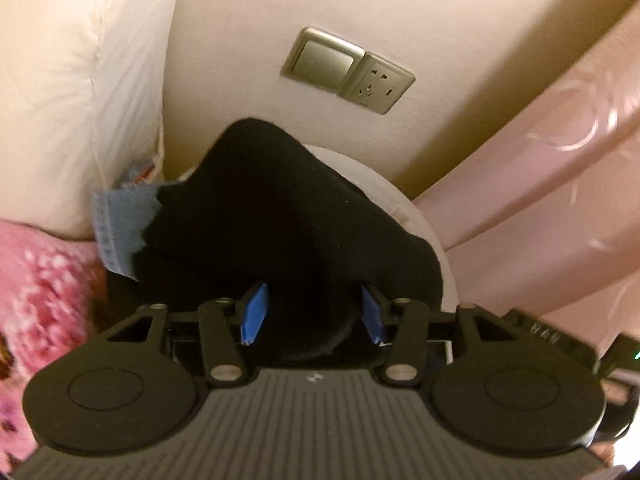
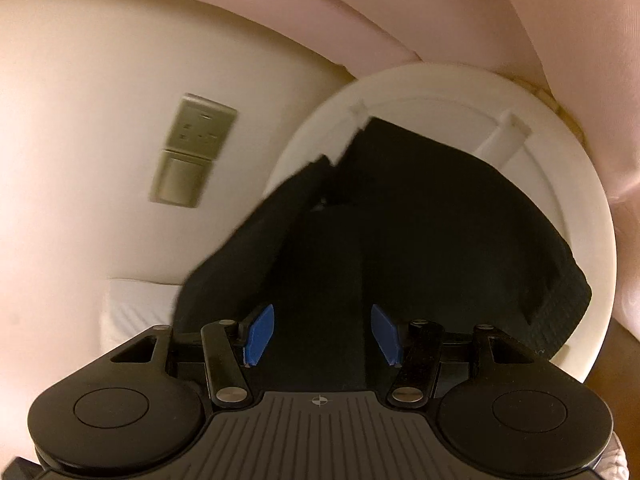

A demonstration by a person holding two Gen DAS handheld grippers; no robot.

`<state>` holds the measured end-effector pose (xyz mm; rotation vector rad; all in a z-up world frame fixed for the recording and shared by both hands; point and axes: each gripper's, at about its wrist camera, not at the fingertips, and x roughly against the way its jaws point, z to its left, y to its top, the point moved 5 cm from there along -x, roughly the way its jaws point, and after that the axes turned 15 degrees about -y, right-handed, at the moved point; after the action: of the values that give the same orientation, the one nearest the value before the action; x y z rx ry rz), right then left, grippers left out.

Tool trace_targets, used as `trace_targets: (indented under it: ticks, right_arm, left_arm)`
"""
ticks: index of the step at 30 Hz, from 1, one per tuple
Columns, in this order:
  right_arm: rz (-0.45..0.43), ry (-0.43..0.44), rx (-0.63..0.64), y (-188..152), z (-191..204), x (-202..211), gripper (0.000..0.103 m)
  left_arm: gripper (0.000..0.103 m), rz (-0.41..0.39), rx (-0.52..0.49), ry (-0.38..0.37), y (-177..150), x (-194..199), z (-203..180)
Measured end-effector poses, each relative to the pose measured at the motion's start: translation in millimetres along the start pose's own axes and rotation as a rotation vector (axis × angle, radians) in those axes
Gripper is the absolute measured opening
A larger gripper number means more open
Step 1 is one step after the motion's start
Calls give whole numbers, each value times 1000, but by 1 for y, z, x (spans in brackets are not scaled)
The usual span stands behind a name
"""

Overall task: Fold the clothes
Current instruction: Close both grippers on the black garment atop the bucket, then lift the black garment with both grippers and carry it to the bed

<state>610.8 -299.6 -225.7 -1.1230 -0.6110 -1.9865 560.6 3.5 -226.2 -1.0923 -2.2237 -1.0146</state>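
Left wrist view: left tool (image 1: 310,312) has jaws spread wide, black garment (image 1: 280,216) bunched between the blue pads (image 1: 253,312); pad contact can't be told, so no sure grip. Garment is heaped on the round white tabletop (image 1: 404,200) by the wall. Risk: cloth slides off the rim. No readable writing on the blue tag (image 1: 120,224).

Right wrist view: right tool (image 2: 323,334) is wide open over the garment, gripping nothing. Risk: closing pinches several layers. No brands legible.
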Motion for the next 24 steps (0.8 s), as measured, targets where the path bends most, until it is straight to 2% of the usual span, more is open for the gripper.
trace_targets:
  ticks: [4,5,6,7,9,11,16,19,24]
  right_arm:
    - [27,14,-2,-5,1,-16,58]
    - [28,25,6,-7,4,-17,53]
    - [23,29,31,-8,9,-18,23]
    - [12,18,77,-10,15,-18,6]
    - [-52,-16,197,-15,30,-9,4]
    - [-122,-34,319,-23,47,4,3]
    - [-222,13,460,-47,81,37,3]
    - [-276,83,559,-69,107,56,3]
    - [-348,286,719,-114,158,101,3]
  left_arm:
    - [45,19,59,-53,3,-17,11]
    - [38,22,65,-68,3,-19,12]
    - [29,21,65,-95,2,-19,12]
    - [8,20,67,-118,2,-18,11]
    - [4,1,65,-120,3,-11,8]
    - [3,-33,13,-101,7,1,2]
    - [2,-148,-6,-83,25,50,-1]
    - [1,-232,-1,-76,31,89,4]
    - [1,-402,-2,-56,27,172,7]
